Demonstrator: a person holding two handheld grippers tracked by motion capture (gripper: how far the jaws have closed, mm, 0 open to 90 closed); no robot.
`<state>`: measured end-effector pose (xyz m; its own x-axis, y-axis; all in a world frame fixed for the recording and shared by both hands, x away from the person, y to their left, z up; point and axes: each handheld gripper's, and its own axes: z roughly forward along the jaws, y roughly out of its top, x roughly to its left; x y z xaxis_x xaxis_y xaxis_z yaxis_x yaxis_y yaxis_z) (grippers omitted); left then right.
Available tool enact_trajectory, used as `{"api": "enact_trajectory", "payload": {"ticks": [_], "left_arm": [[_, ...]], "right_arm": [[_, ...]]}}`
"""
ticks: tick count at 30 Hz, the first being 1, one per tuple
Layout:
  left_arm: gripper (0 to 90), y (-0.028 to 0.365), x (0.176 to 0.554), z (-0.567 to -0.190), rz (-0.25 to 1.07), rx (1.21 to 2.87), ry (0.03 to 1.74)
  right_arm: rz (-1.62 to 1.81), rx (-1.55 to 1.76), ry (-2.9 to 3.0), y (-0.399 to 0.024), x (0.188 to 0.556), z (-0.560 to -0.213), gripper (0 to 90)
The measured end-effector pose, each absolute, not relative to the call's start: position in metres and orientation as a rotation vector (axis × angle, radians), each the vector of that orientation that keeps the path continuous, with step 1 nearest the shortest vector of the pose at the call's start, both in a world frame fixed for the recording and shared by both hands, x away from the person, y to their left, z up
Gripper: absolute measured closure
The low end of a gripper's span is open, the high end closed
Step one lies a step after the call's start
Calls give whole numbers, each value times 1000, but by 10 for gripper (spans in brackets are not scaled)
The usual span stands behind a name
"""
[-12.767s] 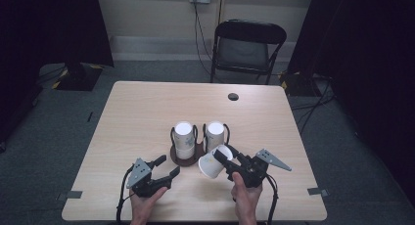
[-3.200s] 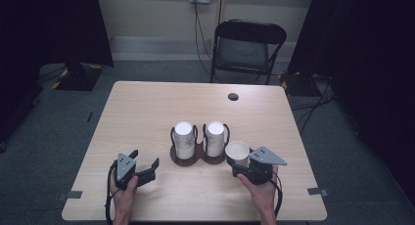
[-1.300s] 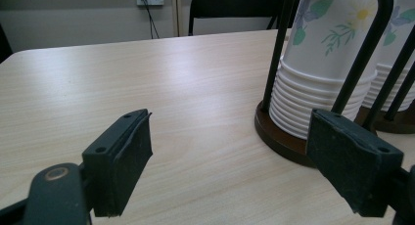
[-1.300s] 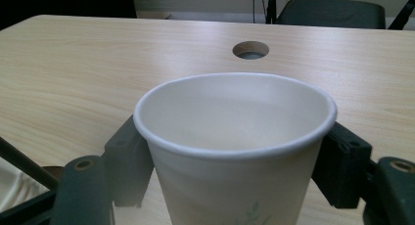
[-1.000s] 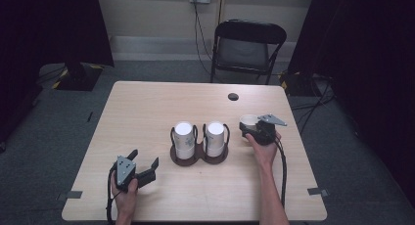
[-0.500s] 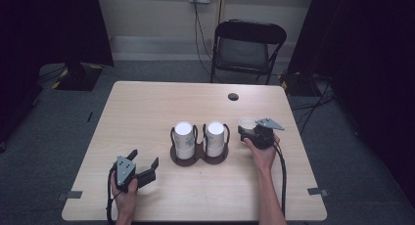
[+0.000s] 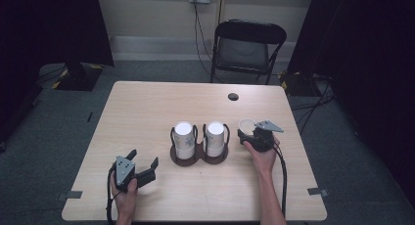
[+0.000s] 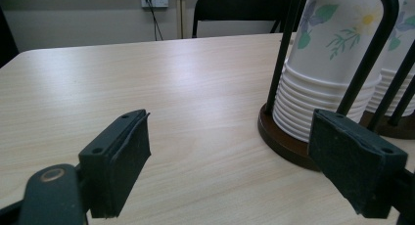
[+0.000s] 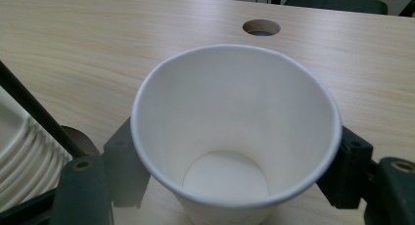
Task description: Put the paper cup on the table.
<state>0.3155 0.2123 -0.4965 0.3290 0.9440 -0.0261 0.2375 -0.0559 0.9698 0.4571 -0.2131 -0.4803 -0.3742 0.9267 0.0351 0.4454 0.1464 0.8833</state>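
Observation:
An upright white paper cup (image 7: 247, 124) (image 9: 235, 137) sits between the jaws of my right gripper (image 7: 248, 133) (image 9: 235, 186), which is shut on its sides; the cup is empty inside. It is just right of a dark brown two-post cup holder (image 7: 199, 155) that carries two stacks of flowered paper cups (image 7: 184, 134) (image 7: 216, 134). My left gripper (image 7: 144, 159) (image 8: 240, 161) rests low near the table's front left, open with nothing between its pads. In the left gripper view the nearer stack (image 8: 328, 63) and the holder's base (image 8: 281, 139) stand close at the right.
The light wood table (image 7: 147, 112) has a round cable hole (image 7: 233, 96) (image 9: 261, 27) at its back right. A black folding chair (image 7: 247, 46) stands behind the table. Cables trail from both grippers toward the front edge.
Since three seconds ago my right gripper has carried the cup away from the front edge to beside the right stack; over the last second it barely shifted. The left gripper has stayed put.

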Motion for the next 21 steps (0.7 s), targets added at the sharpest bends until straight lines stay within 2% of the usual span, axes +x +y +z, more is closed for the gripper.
{"api": "enact_trajectory", "payload": {"ticks": [21], "left_arm": [[158, 212, 316, -497, 837, 1538, 1122]], "right_arm": [[1138, 1393, 1964, -216, 460, -489, 178]]}}
